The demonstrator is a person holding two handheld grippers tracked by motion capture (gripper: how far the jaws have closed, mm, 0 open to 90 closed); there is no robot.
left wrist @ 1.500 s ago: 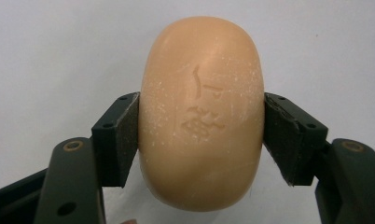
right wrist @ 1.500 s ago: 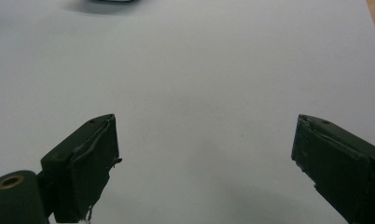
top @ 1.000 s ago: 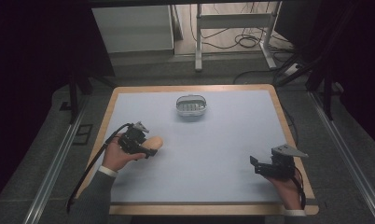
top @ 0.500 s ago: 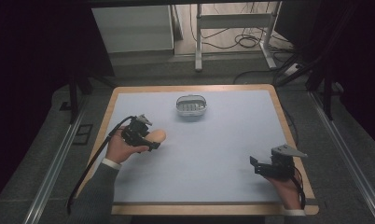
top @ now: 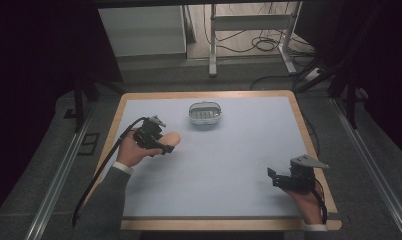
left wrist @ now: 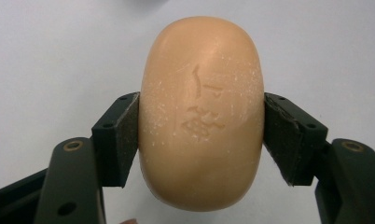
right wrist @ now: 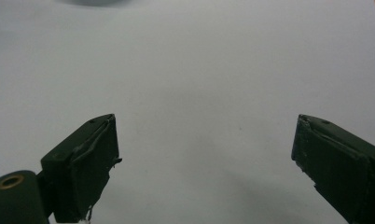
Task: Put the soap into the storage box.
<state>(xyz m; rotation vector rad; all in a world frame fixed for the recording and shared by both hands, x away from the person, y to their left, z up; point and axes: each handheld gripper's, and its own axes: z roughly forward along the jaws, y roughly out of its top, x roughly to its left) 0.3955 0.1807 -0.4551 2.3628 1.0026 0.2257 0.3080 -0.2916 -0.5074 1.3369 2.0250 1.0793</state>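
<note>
The left tool [top: 165,145] is clamped on a smooth, oval, peach-coloured bar of soap [top: 171,139], at the left part of the pale blue tabletop [top: 239,150] with its wooden border. In the left gripper view the soap [left wrist: 202,112] sits squarely between the two black jaws, each pad pressed flat against one long side near the bar's middle, so that the rounded far end juts out well past the jaw tips and the near end bulges back toward the tool's body. A faint stamped mark shows on the upturned face of the bar (too worn to read), along with fine pale specks. Whether the soap touches the tabletop or is held just clear of it, I cannot tell.

A small oval dish of clear plastic with a ridged floor [top: 205,113] stands near the far edge of the tabletop, off to the right of the soap and farther from the person, apart from it.

The right tool [top: 272,176] sits at the near right corner of the tabletop, well apart from the soap and the dish, held in the person's right hand [top: 309,205]. In the right gripper view its jaws stand wide, with bare tabletop [right wrist: 199,93] between them.
</note>
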